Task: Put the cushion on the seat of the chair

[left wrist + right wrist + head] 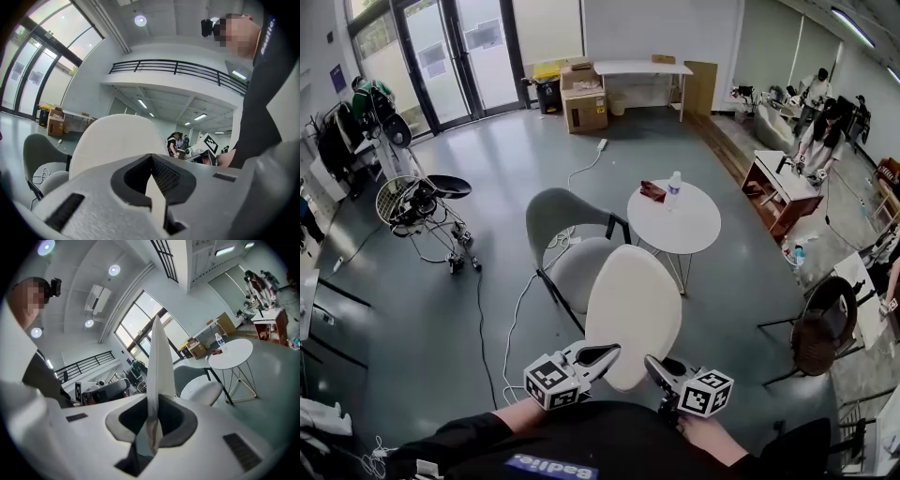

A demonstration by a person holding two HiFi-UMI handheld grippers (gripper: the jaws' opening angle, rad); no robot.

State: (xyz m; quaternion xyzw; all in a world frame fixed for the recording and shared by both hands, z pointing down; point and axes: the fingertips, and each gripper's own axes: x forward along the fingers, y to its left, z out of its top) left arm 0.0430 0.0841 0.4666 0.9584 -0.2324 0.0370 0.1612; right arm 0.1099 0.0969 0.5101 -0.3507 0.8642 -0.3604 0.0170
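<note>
A white oval cushion (633, 314) hangs in the air in front of me, held by its near edge. My left gripper (605, 354) is shut on the cushion's left part, and in the left gripper view the cushion (117, 140) rises broad above that gripper (152, 187). My right gripper (656, 367) is shut on the near right edge; the right gripper view shows the cushion (159, 357) edge-on, pinched in that gripper (150, 427). The grey shell chair (567, 234) stands just beyond the cushion, its seat (201, 390) bare.
A round white table (689, 234) with a bottle (674, 187) and a red item (652, 190) stands right of the chair. Cables (517, 319) run across the floor. Wheeled equipment (422, 202) is at the left, a brown chair (820, 328) at the right, people at the far right.
</note>
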